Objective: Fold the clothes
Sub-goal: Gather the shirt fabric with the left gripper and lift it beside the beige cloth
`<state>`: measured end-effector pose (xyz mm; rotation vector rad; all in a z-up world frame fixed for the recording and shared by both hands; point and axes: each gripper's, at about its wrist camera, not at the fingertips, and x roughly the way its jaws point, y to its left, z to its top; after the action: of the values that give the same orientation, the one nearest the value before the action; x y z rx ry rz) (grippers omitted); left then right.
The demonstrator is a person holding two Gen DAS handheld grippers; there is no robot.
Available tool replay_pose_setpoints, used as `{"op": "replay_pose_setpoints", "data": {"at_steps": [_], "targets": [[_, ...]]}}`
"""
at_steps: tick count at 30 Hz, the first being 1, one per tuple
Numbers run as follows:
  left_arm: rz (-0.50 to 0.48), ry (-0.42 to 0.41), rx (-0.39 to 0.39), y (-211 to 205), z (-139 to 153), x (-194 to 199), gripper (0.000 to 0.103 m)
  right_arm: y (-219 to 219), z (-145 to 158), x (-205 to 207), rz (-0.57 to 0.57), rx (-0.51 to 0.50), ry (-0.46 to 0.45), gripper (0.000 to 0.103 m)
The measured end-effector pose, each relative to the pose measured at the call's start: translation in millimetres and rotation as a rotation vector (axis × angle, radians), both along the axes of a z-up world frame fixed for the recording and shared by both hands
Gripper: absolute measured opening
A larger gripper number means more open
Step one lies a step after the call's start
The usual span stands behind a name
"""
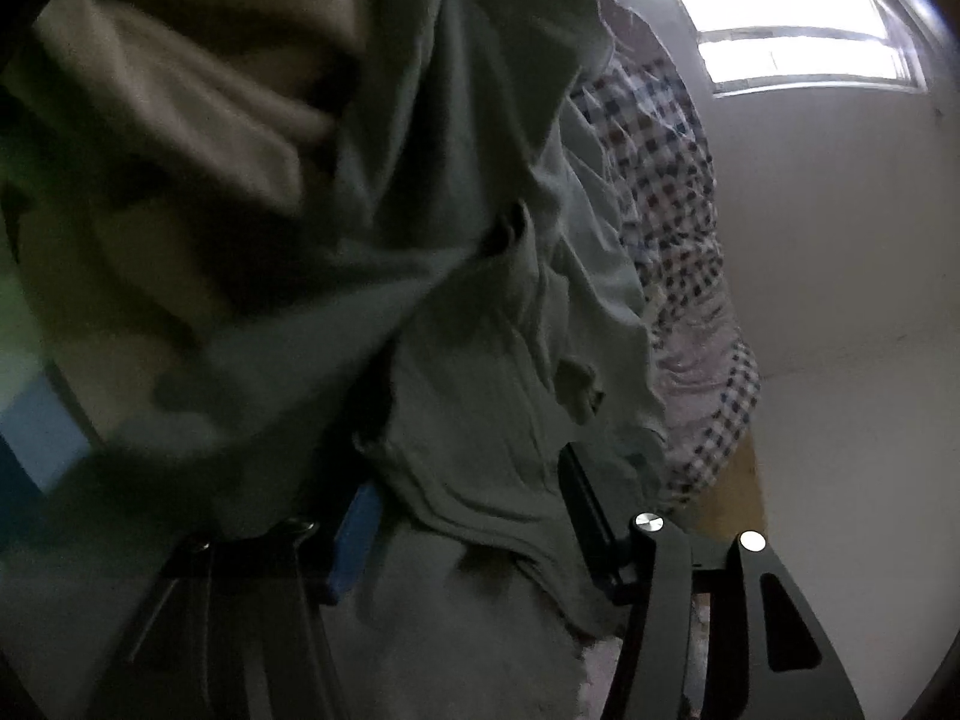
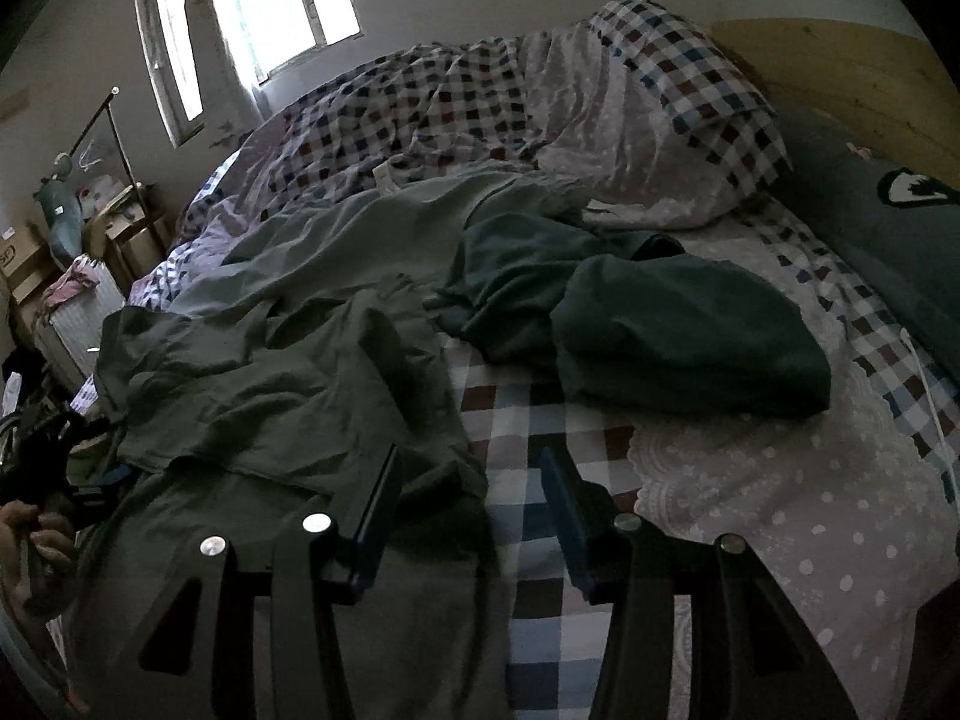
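Observation:
A grey-green garment (image 2: 252,384) lies crumpled on the checked bedsheet (image 2: 540,420), spreading from the left toward the middle. A dark green garment (image 2: 678,336) lies bunched to its right. My right gripper (image 2: 471,504) is open, just above the bed, with the grey-green cloth's edge by its left finger. In the left wrist view the same grey-green garment (image 1: 480,312) hangs bunched right in front of the camera. My left gripper (image 1: 474,516) has the cloth between its fingers; how far they are closed is hidden.
A checked quilt (image 2: 540,108) is heaped at the bed's far side. A dark pillow (image 2: 888,240) lies by the wooden headboard (image 2: 840,66). Boxes and a small stand (image 2: 90,252) stand left of the bed. A window (image 2: 252,6) is behind.

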<state>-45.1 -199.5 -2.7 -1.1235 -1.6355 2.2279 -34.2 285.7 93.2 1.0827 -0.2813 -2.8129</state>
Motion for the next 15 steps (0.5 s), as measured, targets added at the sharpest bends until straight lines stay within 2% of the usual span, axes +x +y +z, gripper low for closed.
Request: {"op": "replay_pose_setpoints", "data": {"at_steps": [3, 6, 9, 10, 12, 14, 15], "targets": [[0.026, 0.007, -0.067, -0.4, 4.2, -0.8, 0.060, -5.4, -2.8, 0.0, 0.021, 0.022, -0.008, 0.051], [0.051, 0.006, -0.120, -2.1, 5.9, -1.3, 0.050, -12.6, -6.6, 0.0, 0.049, 0.085, -0.019, 0.051], [0.056, -0.001, -0.165, -1.0, 6.3, -2.4, 0.033, -21.1, -11.9, -0.3, 0.097, 0.166, -0.034, 0.051], [0.053, -0.007, -0.173, 0.2, 5.2, -3.2, 0.024, -25.1, -14.6, -0.3, 0.113, 0.209, -0.040, 0.051], [0.052, -0.020, -0.180, 1.8, 2.5, -4.3, 0.012, -32.5, -21.2, -1.5, 0.144, 0.284, -0.055, 0.051], [0.065, -0.020, -0.175, 1.6, 1.5, -4.4, 0.004, -35.9, -27.9, -5.8, 0.163, 0.321, -0.074, 0.051], [0.074, -0.014, -0.171, 1.2, 2.3, -4.1, 0.004, -36.5, -31.2, -8.7, 0.168, 0.330, -0.083, 0.051]]}}
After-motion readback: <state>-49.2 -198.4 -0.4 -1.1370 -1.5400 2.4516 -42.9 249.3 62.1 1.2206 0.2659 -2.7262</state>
